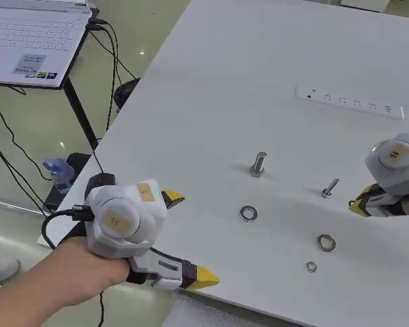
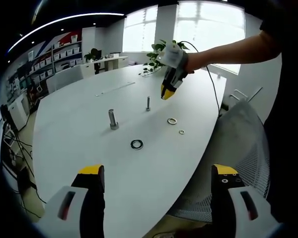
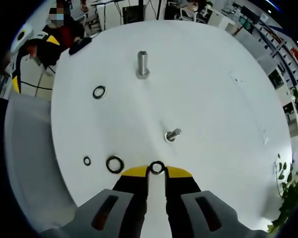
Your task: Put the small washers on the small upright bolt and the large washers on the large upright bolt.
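Observation:
The large upright bolt (image 1: 258, 164) (image 2: 112, 119) (image 3: 142, 64) stands mid-table, and the small bolt (image 1: 330, 188) (image 2: 148, 103) (image 3: 172, 134) is to its right. Two large washers (image 1: 248, 213) (image 1: 326, 242) and a small washer (image 1: 311, 266) lie flat nearer the table's front edge. My right gripper (image 3: 157, 171) (image 1: 360, 206) is shut on a small washer (image 3: 157, 168), pinched between its yellow tips just short of the small bolt. Over the front left table edge my left gripper (image 1: 189, 237) (image 2: 158, 171) is open and holds nothing.
A white power strip (image 1: 347, 102) lies at the back right of the white table (image 1: 211, 88). A laptop (image 1: 27, 41) sits on a side stand to the left, with cables hanging below. A mesh chair (image 2: 238, 144) stands at the near edge.

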The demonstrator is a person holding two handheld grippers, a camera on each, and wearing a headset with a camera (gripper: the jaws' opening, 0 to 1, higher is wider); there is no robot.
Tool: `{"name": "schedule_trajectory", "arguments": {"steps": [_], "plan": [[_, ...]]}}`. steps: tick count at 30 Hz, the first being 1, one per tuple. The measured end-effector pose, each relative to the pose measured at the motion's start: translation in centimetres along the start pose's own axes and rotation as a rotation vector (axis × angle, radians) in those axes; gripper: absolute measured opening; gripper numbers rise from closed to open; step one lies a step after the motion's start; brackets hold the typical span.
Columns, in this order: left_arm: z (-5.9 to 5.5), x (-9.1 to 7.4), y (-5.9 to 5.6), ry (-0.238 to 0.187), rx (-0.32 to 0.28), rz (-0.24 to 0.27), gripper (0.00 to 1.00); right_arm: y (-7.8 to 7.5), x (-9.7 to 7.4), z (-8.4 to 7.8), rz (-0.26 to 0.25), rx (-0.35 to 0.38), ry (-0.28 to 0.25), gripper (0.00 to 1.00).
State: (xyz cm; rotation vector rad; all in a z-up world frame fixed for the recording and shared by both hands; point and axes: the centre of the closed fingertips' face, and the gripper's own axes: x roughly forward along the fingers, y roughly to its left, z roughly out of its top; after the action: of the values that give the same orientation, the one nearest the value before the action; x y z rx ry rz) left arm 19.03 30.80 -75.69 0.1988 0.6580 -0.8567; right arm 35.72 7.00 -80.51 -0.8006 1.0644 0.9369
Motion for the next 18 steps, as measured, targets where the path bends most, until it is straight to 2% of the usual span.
{"name": "schedule_trajectory", "arguments": {"steps": [11,18], "plan": [[0.0,0.2,0.1,-0.006,-0.006,0.001,0.89,-1.9,-0.1,2.2,-0.009,-0.016,-0.019,0.13],[0.4,0.1,0.8,-0.035,-0.033,0.017,0.89,-2.5,0.4,3.1,-0.006,-0.03,-0.019,0.13]]}}
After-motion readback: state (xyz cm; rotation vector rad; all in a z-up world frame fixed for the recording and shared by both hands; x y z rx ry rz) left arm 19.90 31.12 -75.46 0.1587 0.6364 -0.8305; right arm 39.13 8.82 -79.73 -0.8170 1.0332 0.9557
